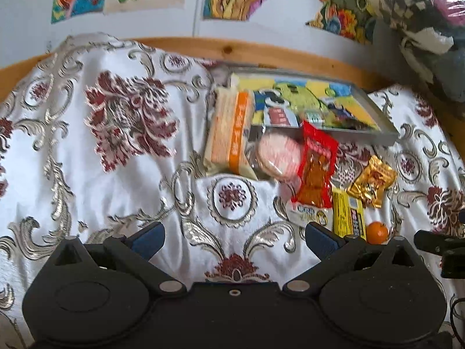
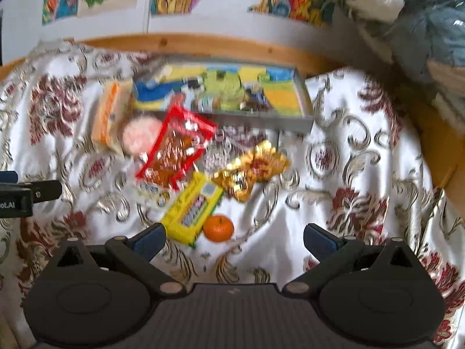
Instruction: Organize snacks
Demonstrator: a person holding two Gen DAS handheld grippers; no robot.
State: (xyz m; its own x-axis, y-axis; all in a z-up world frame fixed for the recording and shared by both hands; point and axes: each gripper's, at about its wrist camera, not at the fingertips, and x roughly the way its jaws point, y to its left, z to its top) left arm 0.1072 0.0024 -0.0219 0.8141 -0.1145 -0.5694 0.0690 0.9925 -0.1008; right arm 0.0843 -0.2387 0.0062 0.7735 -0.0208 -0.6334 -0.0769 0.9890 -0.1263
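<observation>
Both your tools gape wide and empty over a bed strewn with snacks.

Your left tool (image 1: 234, 237) and right tool (image 2: 234, 237) hover above the patterned bedspread (image 1: 87, 174). Ahead lies one shallow tray (image 2: 305, 110); in front of it, one orange-banded pack (image 1: 229, 133), one pink round pack (image 1: 279, 154), one red packet (image 2: 177, 151), one gold packet (image 2: 252, 168), one yellow bar (image 2: 191, 209) and one orange fruit (image 2: 218, 228). Blur makes every label unreadable.

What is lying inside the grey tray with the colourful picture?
The tray looks nearly empty: mostly its printed bottom shows. Some small dark items sit near its front wall, too blurred to identify.
</observation>
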